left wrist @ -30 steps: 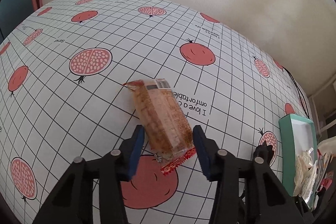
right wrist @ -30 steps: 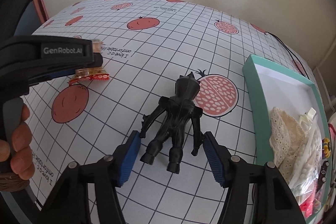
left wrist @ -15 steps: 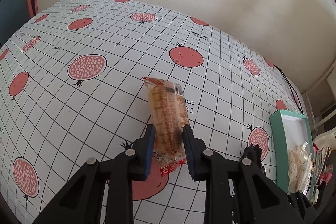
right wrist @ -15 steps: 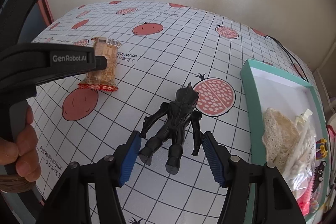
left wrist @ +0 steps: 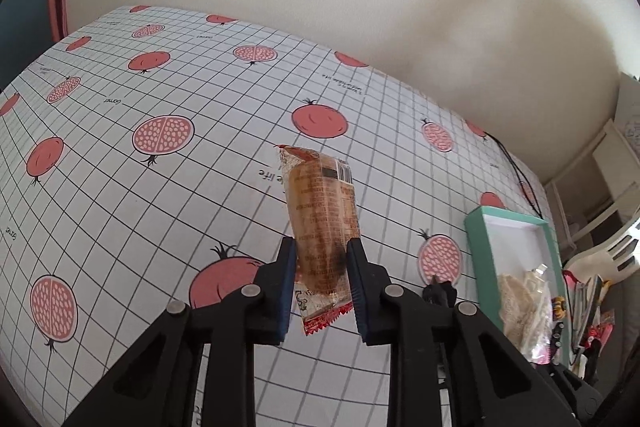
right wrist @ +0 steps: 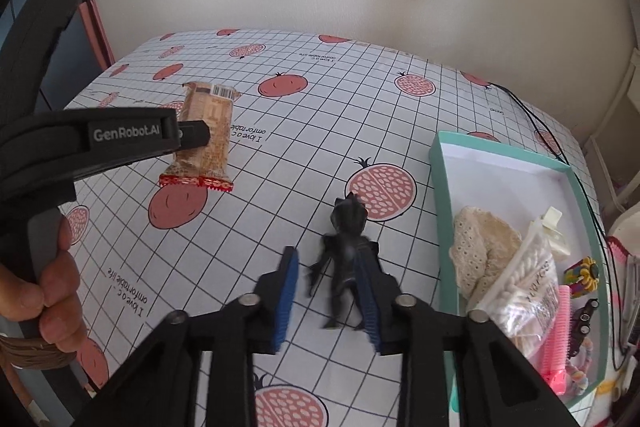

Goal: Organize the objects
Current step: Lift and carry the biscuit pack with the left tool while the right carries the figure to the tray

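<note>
The box, teal with a white inside, sits at the right edge of your table, whose cloth is gridded and printed with pomegranates; a lace piece and a clear bag lie in it. Your left gripper is clamped on the lower part of a snack bar in its wrapper, lifted off the cloth. Your right gripper has its blue pads around a black figure's legs, the right pad touching, the left pad slightly apart, blurred.
</note>
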Demonstrator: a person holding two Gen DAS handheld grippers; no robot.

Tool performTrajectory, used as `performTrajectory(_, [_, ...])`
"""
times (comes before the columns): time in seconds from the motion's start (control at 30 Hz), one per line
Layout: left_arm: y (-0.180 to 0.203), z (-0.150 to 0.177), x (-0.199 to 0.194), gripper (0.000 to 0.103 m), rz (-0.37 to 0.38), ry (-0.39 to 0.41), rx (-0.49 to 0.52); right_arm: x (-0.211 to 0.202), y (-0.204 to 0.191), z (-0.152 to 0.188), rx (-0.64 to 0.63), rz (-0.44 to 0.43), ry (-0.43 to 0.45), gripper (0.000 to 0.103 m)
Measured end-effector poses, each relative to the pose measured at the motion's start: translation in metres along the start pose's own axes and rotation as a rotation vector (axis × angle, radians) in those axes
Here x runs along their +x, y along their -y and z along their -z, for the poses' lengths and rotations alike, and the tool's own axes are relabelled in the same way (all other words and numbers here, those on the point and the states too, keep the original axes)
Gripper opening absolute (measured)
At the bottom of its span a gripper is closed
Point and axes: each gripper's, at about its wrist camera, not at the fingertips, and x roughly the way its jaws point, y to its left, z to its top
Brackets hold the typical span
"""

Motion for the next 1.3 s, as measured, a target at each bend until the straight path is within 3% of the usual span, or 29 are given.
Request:
performTrajectory(0.07, [0.007, 0.002, -0.007, 0.026, 0.014, 0.005, 0.001, -0.006, 0.002, 0.002, 0.001, -0.014, 0.003, 0.021])
performTrajectory(0.33, [0.032, 0.015, -0.017, 0.026, -0.014, -0.020, 0.045, -0.006, 0.021, 0.008, 0.057, -0.024, 0.005, 0.024])
performTrajectory(0.4, [0.034, 0.016, -0.017, 0.026, -0.025, -0.026, 0.055, 0.000, 0.022, 0.010, 0.049, -0.016, -0.010, 0.039])
performTrajectory(0.43, [0.035, 0.017, -0.016, 0.026, -0.029, -0.028, 0.057, 0.003, 0.022, 0.011, 0.043, -0.007, -0.015, 0.052])
performTrajectory(0.57, [0.031, 0.017, -0.014, 0.026, -0.030, -0.042, 0.047, 0.013, 0.021, 0.012, 0.025, 0.003, -0.037, 0.055])
performTrajectory(0.67, [0.027, 0.018, -0.011, 0.026, -0.029, -0.055, 0.032, 0.022, 0.022, 0.014, 0.023, 0.020, -0.060, 0.064])
performTrajectory(1.13, [0.024, 0.018, 0.002, 0.026, -0.023, -0.092, 0.030, 0.056, 0.024, 0.020, 0.005, 0.072, -0.160, 0.064])
performTrajectory(1.23, [0.026, 0.018, 0.003, 0.026, -0.025, -0.094, 0.041, 0.056, 0.023, 0.018, 0.009, 0.060, -0.164, 0.051])
performTrajectory(1.3, [0.027, 0.018, 0.003, 0.026, -0.025, -0.094, 0.046, 0.056, 0.022, 0.017, 0.008, 0.060, -0.170, 0.050])
